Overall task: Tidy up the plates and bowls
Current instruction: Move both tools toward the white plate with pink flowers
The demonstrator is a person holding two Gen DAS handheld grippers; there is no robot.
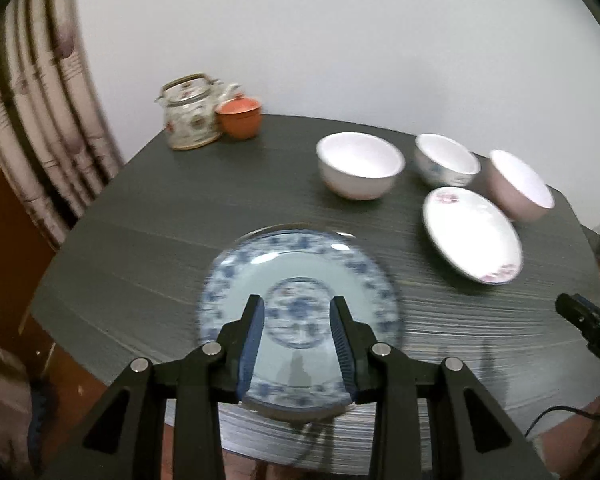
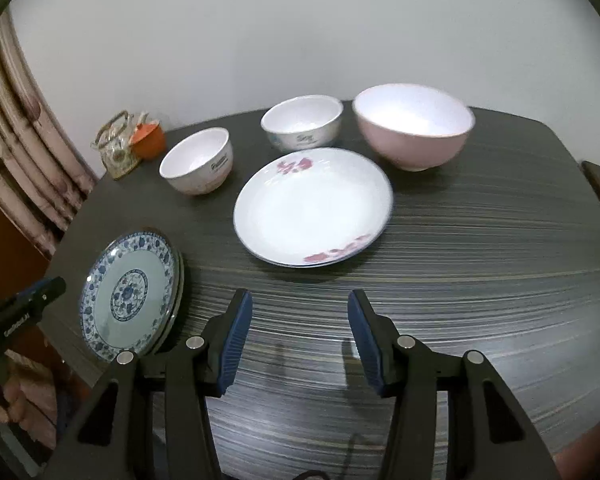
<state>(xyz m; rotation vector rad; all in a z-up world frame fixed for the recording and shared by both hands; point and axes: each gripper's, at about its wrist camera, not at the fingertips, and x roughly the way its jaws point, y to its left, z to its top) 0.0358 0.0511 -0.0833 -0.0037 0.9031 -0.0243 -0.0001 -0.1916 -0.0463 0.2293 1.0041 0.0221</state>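
A plain white wall backs a dark, streaked table (image 2: 460,264), with a curtain (image 1: 48,92) at the left and a teapot (image 1: 190,114) and orange lidded cup (image 1: 239,116) at the far left corner. Near the left edge lies the blue-patterned plate (image 2: 130,294), apparently atop a second plate; the left gripper (image 1: 297,312) hangs above it, jaws parted with nothing between them. The right gripper (image 2: 300,308) is likewise released over bare table, facing the white flowered plate (image 2: 314,208) in the middle. Behind stand a white bowl (image 2: 196,162), a blue-marked bowl (image 2: 302,128) and a large pink bowl (image 2: 414,126). The sensible next step seems to be adding the flowered plate to the stack: pinch its near rim squarely, lift level, and keep clear of the bowls.
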